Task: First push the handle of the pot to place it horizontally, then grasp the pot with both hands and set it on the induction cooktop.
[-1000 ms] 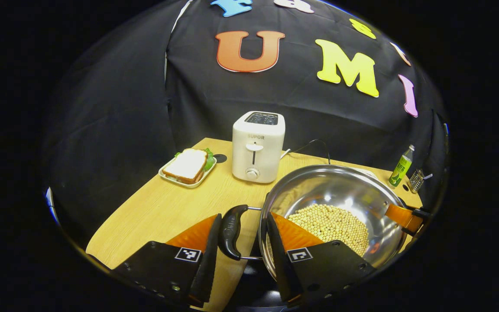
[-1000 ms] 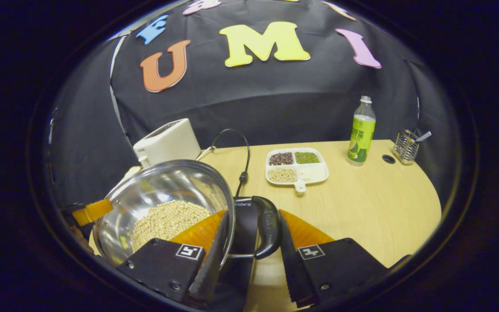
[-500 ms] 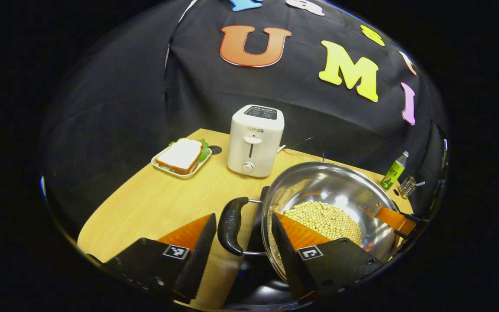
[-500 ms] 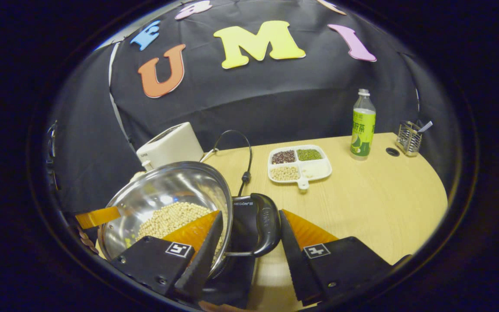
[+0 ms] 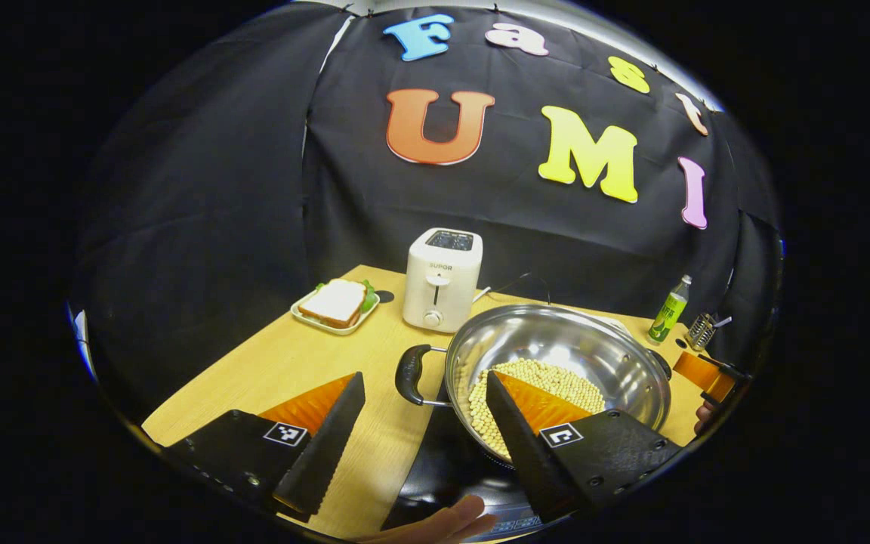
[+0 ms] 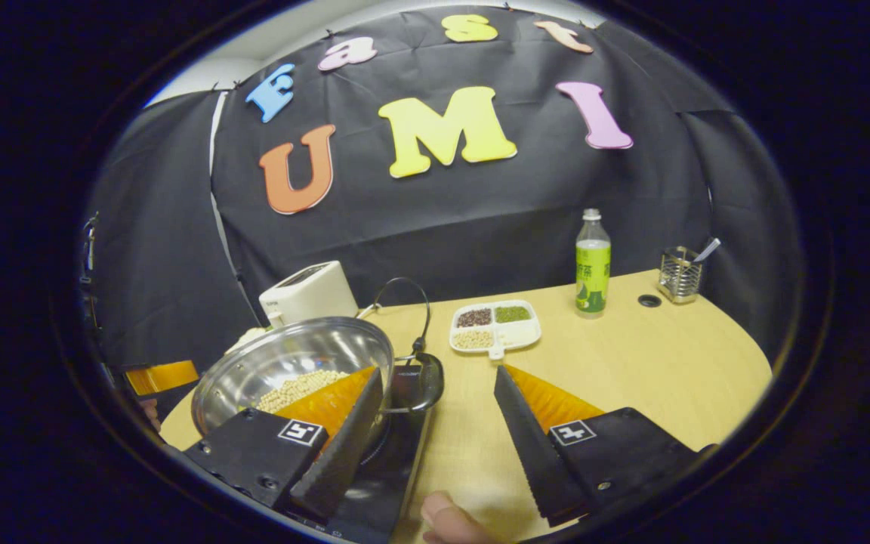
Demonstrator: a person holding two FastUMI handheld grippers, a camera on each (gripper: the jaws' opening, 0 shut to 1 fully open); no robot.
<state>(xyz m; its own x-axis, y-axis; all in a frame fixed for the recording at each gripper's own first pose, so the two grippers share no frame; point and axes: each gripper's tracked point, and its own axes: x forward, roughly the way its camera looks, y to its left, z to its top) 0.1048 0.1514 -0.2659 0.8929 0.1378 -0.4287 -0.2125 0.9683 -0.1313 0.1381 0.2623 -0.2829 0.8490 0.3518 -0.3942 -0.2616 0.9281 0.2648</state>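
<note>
— Nearest my cameras, what do you have?

— My left gripper (image 5: 424, 438) is released, fingers spread wide and holding nothing; my right gripper (image 6: 435, 434) is released too. Both have black serrated fingers with orange panels.

— And the pot?

— Just ahead, the pot (image 5: 556, 363), shiny steel and round, sits on the black glossy induction cooktop (image 6: 397, 453), pale beans inside. Its black loop handle (image 5: 408, 374) lies level, clear of my fingers.

— Room to move?

— Bare wooden table (image 6: 654, 363) lies to the right, ending in a curved edge. Farther back stand a white toaster (image 5: 441, 279), a divided dish (image 6: 494, 329) and a green bottle (image 6: 592, 264). I leave their labels unread.
</note>
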